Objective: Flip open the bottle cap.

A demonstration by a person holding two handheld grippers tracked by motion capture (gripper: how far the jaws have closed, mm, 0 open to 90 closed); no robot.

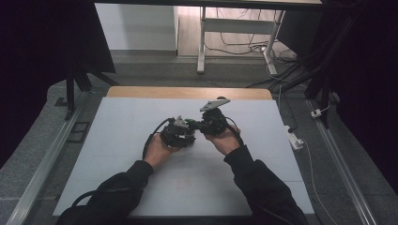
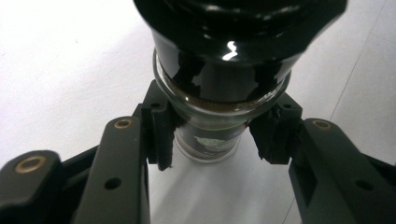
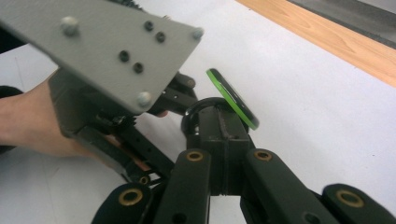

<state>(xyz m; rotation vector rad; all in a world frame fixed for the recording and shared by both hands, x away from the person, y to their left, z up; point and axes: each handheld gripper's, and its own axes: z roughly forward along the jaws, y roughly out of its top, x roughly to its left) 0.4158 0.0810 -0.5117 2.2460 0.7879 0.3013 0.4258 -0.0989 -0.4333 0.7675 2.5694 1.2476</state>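
Observation:
A small glass jar [image 2: 219,88] with dark contents and a black cap [image 2: 233,28] sits between the jaws of my left gripper [image 2: 212,140], whose pads press on its glass sides. In the high view both grippers meet over the middle of the white table, left gripper [image 1: 184,132] and right gripper [image 1: 201,125] tip to tip around the jar [image 1: 191,124]. My right gripper [image 3: 219,135] is shut on the black cap [image 3: 205,116], whose green-rimmed flip lid [image 3: 232,98] stands tilted open. The left gripper's grey plate [image 3: 107,46] and a hand [image 3: 28,116] are close at the left.
The white table top [image 1: 141,187] has a wooden strip [image 1: 187,92] along its far edge. On the floor to the right lie a power strip [image 1: 294,139] and cables. A white desk frame [image 1: 202,42] stands behind the table.

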